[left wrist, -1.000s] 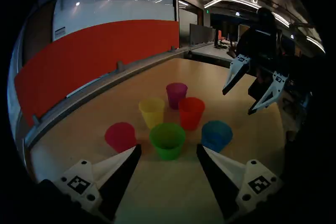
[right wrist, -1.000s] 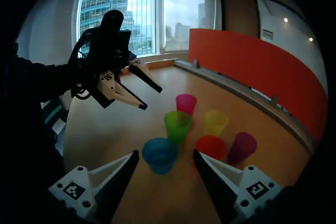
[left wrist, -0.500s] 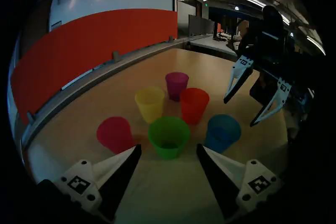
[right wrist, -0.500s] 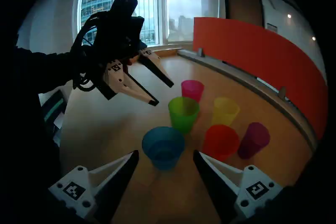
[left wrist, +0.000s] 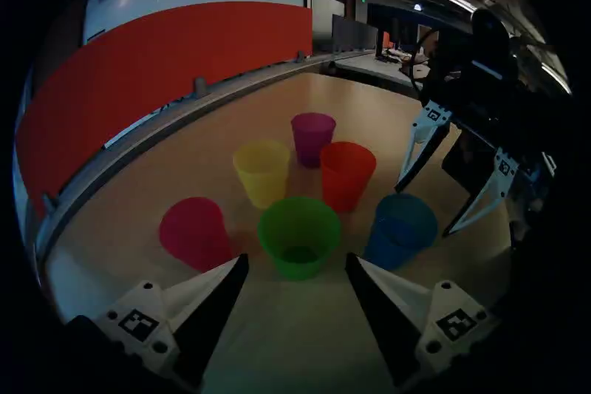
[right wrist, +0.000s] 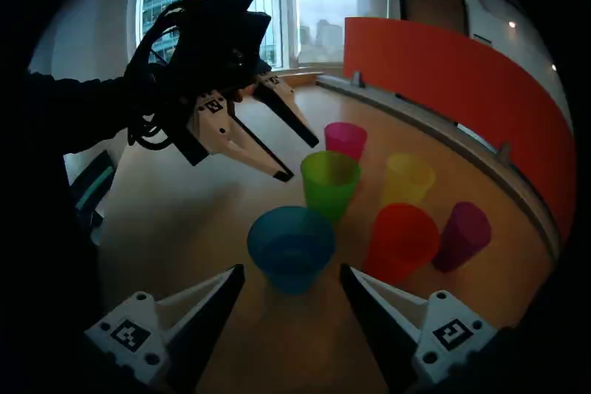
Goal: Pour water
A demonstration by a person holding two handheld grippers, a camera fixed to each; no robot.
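Several plastic cups stand grouped on the wooden table. In the left gripper view my left gripper [left wrist: 295, 261] is open just in front of the green cup [left wrist: 298, 237], with the pink cup [left wrist: 193, 231] to its left and the blue cup [left wrist: 400, 230] to its right. Behind them are the yellow cup [left wrist: 261, 172], the purple cup [left wrist: 312, 139] and the orange-red cup [left wrist: 346, 174]. My right gripper [right wrist: 292, 270] is open, low in front of the blue cup [right wrist: 290, 248]. The left gripper [right wrist: 299, 160] hangs near the green cup [right wrist: 329, 183]. Whether any cup holds water I cannot tell.
A red partition [left wrist: 162, 61] and a raised rail [left wrist: 148, 135] run along one side of the table [left wrist: 295, 342]. Large windows [right wrist: 221, 17] stand beyond the far end. A dark sleeve [right wrist: 81, 113] holds the left gripper. Bare wood surrounds the cups.
Both grippers have moved closer to the cups, which now look larger. In the right gripper view the left gripper has moved right, toward the green cup. Both stay open.
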